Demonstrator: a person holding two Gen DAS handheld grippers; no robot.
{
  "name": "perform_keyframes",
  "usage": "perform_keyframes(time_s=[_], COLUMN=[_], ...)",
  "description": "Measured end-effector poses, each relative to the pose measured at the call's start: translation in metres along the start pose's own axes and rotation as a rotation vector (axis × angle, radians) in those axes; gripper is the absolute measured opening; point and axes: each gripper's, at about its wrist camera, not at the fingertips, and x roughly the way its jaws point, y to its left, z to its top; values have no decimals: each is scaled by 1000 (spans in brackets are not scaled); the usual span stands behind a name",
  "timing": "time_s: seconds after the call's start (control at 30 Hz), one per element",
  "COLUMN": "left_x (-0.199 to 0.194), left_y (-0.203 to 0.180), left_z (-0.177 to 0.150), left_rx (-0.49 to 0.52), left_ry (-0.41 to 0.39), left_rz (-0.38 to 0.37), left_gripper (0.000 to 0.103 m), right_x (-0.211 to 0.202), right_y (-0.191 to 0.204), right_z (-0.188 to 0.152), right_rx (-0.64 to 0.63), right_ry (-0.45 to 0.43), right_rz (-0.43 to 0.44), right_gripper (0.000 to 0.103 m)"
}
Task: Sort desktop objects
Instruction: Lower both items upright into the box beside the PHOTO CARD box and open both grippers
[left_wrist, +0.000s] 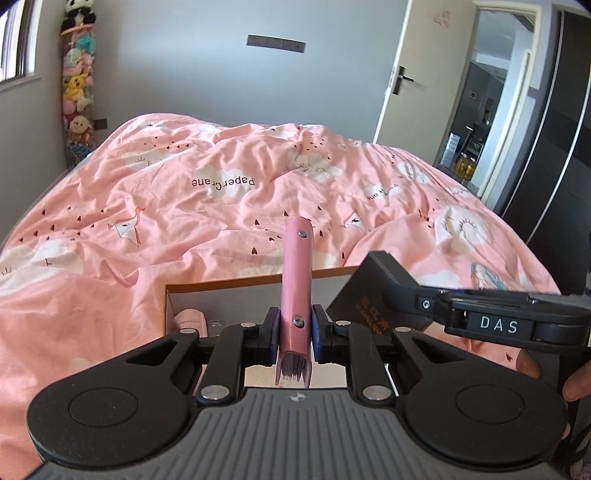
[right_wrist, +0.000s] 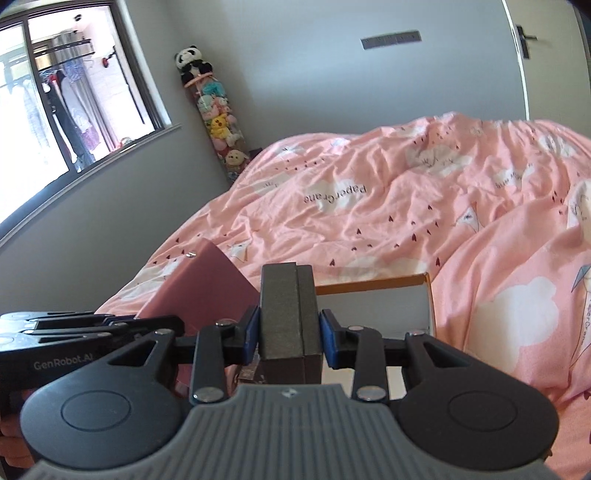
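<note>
Pink notebook (left_wrist: 296, 291) clamped in left tool (left_wrist: 294, 330), dark book (right_wrist: 290, 317) in right tool (right_wrist: 289, 332)

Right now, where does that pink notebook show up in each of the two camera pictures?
Left wrist view: the pink notebook stands edge-on at centre, clamped in the left hand-held gripper.
Right wrist view: the same notebook shows its broad cover at lower left, behind that gripper's side.
Shared landmark: the orange-edged open box on the pink duvet, just behind the notebook in both.
</note>
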Motion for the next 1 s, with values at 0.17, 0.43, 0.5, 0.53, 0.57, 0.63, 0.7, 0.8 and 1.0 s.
perform_keyframes(time_s=[0.17, 0.43, 0.5, 0.53, 0.57, 0.63, 0.7, 0.8, 1.0], left_x=[36, 95, 105, 108, 111, 117, 124, 131, 143], left_y=[8, 25, 26, 25, 24, 25, 25, 26, 25], left_z=[0, -26, -31, -34, -35, -37, -37, -39, -43], left_rx=[-39, -122, -115, -102, -94, -90, -89, -86, -36], left_ry=[25, 119, 137, 141, 147, 162, 176, 196, 228], left_rz=[7, 59, 80, 89, 98, 124, 155, 165, 202], left_gripper=[19, 19, 19, 19, 19, 19, 19, 19, 19], right_x=[36, 88, 101, 107, 114, 127, 139, 153, 168], right_y=[-17, -36, -39, -40, -40, -37, -32, -31, -34], right_z=[-1, -13, -13, -13, -13, -14, -16, -19, -23], right_rx=[53, 162, 182, 186, 191, 183, 165, 163, 182], right_ry=[76, 183, 201, 207, 212, 227, 237, 247, 280], right_rz=[-9, -18, -25, -28, -30, -30, -43, -47, -17], right_gripper=[37, 36, 36, 36, 36, 36, 36, 36, 37])
